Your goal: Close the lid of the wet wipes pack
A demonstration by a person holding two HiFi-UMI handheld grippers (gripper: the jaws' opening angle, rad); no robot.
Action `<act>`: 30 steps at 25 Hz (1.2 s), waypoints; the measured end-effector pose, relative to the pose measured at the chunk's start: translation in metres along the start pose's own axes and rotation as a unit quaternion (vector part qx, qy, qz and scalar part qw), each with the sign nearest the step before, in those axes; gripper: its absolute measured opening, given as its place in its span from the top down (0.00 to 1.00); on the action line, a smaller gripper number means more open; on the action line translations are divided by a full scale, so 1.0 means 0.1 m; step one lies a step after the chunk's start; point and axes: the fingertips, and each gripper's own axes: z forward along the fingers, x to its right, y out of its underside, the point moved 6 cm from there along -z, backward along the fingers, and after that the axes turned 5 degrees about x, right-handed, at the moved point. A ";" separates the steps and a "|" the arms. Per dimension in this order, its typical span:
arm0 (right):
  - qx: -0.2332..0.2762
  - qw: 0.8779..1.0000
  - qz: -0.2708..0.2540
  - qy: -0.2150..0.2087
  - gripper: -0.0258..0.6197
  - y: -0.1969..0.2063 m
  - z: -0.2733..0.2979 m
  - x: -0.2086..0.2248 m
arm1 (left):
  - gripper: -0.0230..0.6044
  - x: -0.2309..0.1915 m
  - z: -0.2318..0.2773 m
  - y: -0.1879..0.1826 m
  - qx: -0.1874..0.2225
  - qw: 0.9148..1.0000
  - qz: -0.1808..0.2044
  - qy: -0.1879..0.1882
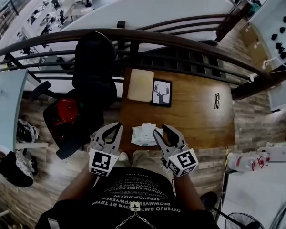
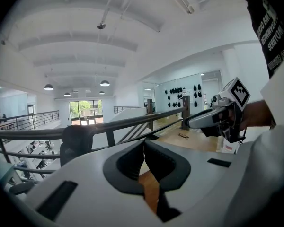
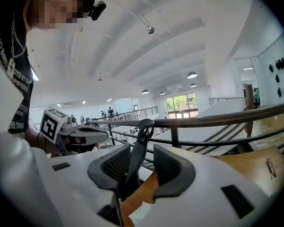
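White wet wipes pack (image 1: 143,135) lying at the near edge of the wooden table (image 1: 195,113), between the two tools. Left gripper (image 1: 118,126) clenched, pad tips meeting on nothing. Right gripper (image 1: 160,129) just beside the pack, released, jaws apart and empty

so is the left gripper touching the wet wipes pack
Apart. The head view shows bare wooden table between the left gripper and the wet wipes pack.

Open-plan office mezzanine: brown wooden desk (image 1: 195,113) at dark metal railing (image 1: 181,39), black swivel office chair (image 1: 93,75), rows of workstations below (image 1: 47,18).
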 end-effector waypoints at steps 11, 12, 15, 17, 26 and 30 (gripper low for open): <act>-0.095 0.995 0.012 -0.016 0.74 0.76 0.32 0.50 | 0.92 0.02 0.44 0.01 -0.017 1.000 -0.007 -0.010; -0.105 0.994 0.015 -0.018 0.74 0.86 0.36 0.54 | 0.92 0.03 0.47 0.02 -0.020 1.000 -0.008 -0.011; -0.129 0.991 0.027 -0.022 0.74 1.12 0.42 0.69 | 0.92 0.06 0.55 0.05 -0.025 1.000 -0.009 -0.013; -0.142 0.989 0.029 -0.027 0.74 1.26 0.46 0.77 | 0.92 0.08 0.60 0.06 -0.028 0.999 -0.010 -0.015; -0.213 0.974 0.037 -0.068 0.73 1.97 0.65 0.97 | 0.92 0.11 0.75 0.05 -0.052 0.998 -0.008 -0.032; -0.240 0.967 0.046 -0.076 0.72 2.22 0.74 1.06 | 0.92 0.10 0.76 0.10 -0.063 0.997 -0.013 -0.046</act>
